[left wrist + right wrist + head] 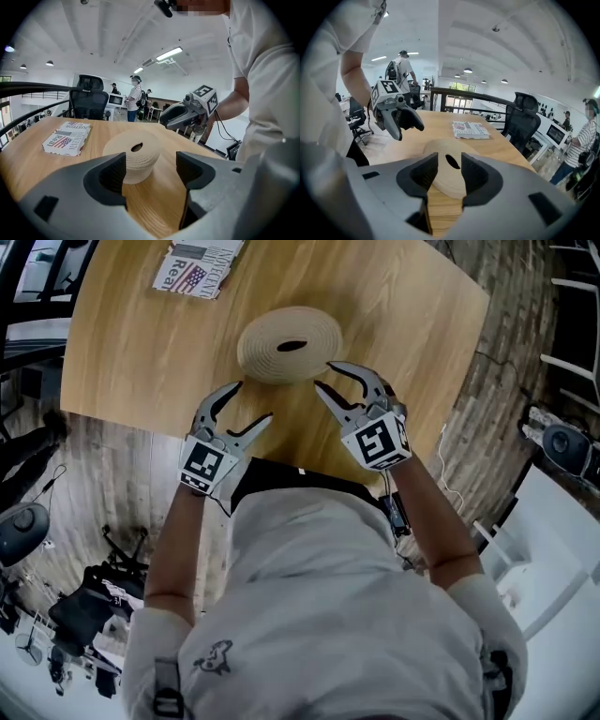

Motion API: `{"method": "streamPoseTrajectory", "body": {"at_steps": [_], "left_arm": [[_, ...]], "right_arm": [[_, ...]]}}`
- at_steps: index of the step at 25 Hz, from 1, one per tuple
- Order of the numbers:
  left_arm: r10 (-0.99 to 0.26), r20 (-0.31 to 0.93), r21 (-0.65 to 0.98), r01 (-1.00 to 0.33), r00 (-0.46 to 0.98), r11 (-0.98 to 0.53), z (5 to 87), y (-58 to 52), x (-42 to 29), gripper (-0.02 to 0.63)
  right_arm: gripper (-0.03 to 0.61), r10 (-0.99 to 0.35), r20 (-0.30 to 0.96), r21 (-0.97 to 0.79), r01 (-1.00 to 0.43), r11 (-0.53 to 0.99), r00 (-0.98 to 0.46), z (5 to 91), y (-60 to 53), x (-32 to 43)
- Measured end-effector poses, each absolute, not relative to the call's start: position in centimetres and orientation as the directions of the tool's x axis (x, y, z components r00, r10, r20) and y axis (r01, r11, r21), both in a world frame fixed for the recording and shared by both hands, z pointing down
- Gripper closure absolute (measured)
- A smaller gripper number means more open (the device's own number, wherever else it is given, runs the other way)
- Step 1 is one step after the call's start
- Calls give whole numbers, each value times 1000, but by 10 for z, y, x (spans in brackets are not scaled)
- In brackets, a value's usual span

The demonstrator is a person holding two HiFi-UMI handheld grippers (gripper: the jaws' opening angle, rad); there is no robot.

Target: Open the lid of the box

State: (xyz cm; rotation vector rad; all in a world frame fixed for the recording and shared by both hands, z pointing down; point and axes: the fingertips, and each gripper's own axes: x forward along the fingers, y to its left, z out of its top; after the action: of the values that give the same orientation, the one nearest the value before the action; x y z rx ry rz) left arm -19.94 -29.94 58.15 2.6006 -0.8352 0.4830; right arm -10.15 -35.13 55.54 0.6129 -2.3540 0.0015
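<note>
Left gripper view looks along my left gripper (151, 169); its dark jaws stand spread wide, with only wood grain between them; just ahead, clear of both tips, sits the round tan ribbed box (133, 157), its lid on and a dark oval hole in the top. Along my right gripper (450, 173) the jaws stand apart by a narrower gap, and the box fills that gap from behind; from the head view my right tips lie at the box's right edge, though I cannot tell whether they touch it, and the pads do not press on it. Both grippers flank the near side of the box on the light wooden table (141, 343). Beyond the box, well apart from it near the far edge, lies a flat printed booklet with a flag pattern (197, 263). Past the table stands a black office chair (89, 103); people stand farther back in the room.
</note>
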Motion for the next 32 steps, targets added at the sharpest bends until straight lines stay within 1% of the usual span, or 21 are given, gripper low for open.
{"method": "streamPoseTrajectory", "body": {"at_steps": [3, 7, 10, 14, 19, 23, 28, 32], "left_arm": [[-460, 458, 214, -597, 760, -773, 600, -309, -211, 284], [-398, 538, 165, -556, 743, -815, 636, -309, -220, 273], [-348, 579, 142, -511, 738, -848, 660, -309, -218, 270], [-305, 600, 95, -444, 740, -891, 674, -321, -210, 270], [-286, 601, 85, -416, 746, -905, 688, -339, -218, 267], [-263, 595, 81, -382, 759, -920, 693, -351, -210, 265], [-228, 579, 58, -319, 783, -946, 700, -368, -188, 264], [-186, 564, 65, -267, 804, -961, 706, -367, -173, 256]], "right_arm": [[416, -414, 664, 225, -362, 905, -623, 568, -361, -111], [417, -395, 697, 292, -267, 918, -599, 581, -371, -122], [422, -365, 735, 333, -164, 928, -572, 592, -378, -126], [422, -346, 769, 389, -36, 921, -538, 604, -390, -131], [422, -321, 816, 418, 107, 902, -481, 627, -393, -142], [422, -307, 853, 425, 219, 878, -422, 643, -394, -134], [437, -305, 857, 435, 265, 861, -416, 651, -398, -135], [468, -314, 847, 458, 288, 841, -429, 657, -395, -139]]}}
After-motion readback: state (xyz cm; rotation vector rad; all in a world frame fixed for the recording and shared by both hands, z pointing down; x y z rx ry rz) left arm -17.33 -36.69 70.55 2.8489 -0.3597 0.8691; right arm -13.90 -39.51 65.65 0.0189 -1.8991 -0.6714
